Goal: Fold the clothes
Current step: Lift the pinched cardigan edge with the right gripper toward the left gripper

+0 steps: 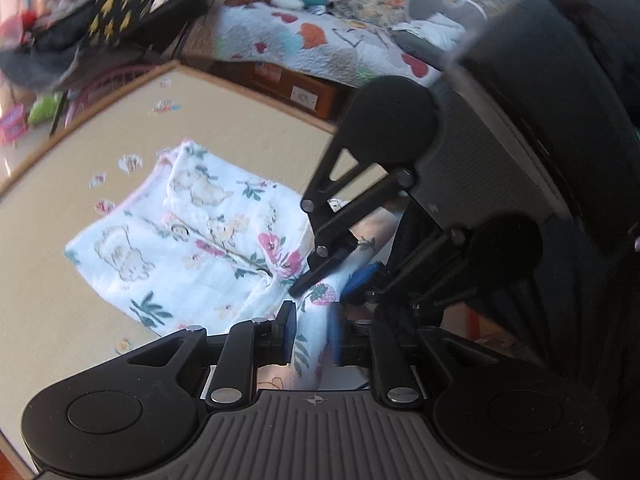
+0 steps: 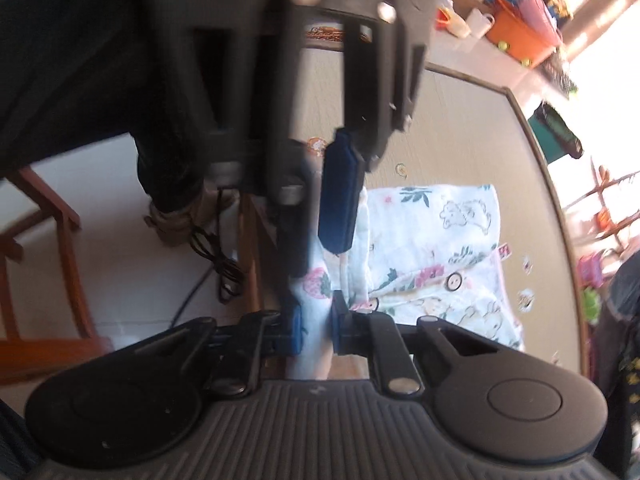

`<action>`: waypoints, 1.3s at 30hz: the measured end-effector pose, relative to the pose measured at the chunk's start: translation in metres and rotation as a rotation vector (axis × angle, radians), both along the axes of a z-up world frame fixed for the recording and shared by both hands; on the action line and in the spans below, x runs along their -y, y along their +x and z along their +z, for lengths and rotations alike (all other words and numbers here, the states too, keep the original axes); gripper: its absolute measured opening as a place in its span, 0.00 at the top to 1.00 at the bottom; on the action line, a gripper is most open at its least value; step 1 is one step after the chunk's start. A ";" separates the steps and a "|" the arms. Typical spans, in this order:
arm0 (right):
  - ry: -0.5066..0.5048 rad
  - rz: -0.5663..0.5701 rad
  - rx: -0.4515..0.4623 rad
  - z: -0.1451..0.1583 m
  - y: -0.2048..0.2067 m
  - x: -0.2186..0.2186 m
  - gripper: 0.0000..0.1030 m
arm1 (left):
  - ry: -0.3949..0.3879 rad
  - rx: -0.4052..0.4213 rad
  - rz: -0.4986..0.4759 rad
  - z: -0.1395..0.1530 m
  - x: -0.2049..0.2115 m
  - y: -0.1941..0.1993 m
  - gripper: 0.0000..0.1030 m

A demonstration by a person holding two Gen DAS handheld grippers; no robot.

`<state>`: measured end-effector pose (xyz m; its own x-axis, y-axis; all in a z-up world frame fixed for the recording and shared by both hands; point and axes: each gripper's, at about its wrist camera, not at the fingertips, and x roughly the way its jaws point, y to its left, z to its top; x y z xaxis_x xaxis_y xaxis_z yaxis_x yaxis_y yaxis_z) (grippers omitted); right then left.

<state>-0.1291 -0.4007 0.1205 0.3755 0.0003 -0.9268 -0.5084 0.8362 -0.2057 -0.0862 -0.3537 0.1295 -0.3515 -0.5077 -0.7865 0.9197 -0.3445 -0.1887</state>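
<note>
a white floral-printed cotton garment (image 1: 192, 240) is spread on the beige round surface (image 1: 240, 128). its near edge is clamped by the left tongs (image 1: 314, 334). the same edge is clamped by the right tongs (image 2: 316, 330).

Both grippers, left (image 1: 314, 330) and right (image 2: 316, 330), fingers pinched close.

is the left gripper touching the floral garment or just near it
Touching. In the left wrist view the left gripper has a strip of the floral garment running between its blue pads, pressed against both.
</note>
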 end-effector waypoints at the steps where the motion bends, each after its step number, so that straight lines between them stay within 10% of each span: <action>1: 0.033 -0.013 -0.011 0.002 0.000 0.003 0.87 | -0.024 0.038 -0.020 0.002 -0.004 -0.005 0.69; 4: 0.131 -0.046 -0.042 0.008 0.002 0.011 0.87 | -0.080 0.144 -0.108 0.003 -0.016 -0.022 0.48; 9: 0.241 -0.067 -0.087 0.017 0.006 0.024 0.87 | -0.070 0.264 -0.217 -0.008 -0.026 -0.044 0.46; 19: 0.359 -0.136 -0.184 0.010 0.036 0.047 0.87 | 0.078 0.125 -0.134 -0.020 0.006 -0.023 0.46; 39: 0.476 -0.283 -0.291 -0.013 0.057 0.087 0.83 | 0.129 -0.017 0.373 -0.030 0.027 0.049 0.43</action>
<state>-0.0718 -0.4881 0.1076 0.1534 0.3757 -0.9140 -0.2329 0.9126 0.3360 -0.0369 -0.3807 0.0996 -0.1756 -0.5001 -0.8480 0.9734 0.0403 -0.2254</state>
